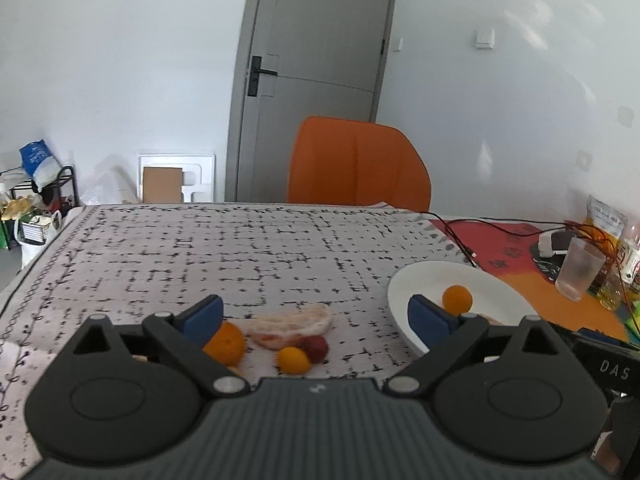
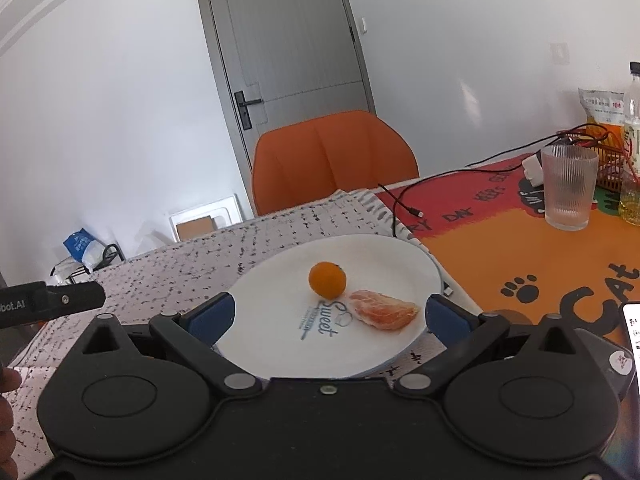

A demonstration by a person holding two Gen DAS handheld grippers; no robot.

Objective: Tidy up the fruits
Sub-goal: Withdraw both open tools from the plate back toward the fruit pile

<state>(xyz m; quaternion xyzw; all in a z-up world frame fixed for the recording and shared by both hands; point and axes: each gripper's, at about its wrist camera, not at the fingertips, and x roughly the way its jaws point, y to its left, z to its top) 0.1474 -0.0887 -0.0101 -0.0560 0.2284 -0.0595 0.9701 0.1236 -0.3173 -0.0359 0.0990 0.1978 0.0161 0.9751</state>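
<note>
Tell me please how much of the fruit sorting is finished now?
Partly done. The white plate already holds a small orange and a peeled citrus piece. Both hand-held grippers, left and right, are open and empty. Still on the tablecloth: an orange, a small yellow fruit, a red fruit and a peeled piece.

"sweet" on white plate (image 2: 280, 344), "cat" on orange mat (image 2: 500, 256), "das" on black device (image 1: 612, 368)

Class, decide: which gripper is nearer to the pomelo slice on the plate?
Right. The right gripper brackets the pomelo slice on the plate; the left gripper hovers over the tablecloth beside it.
</note>
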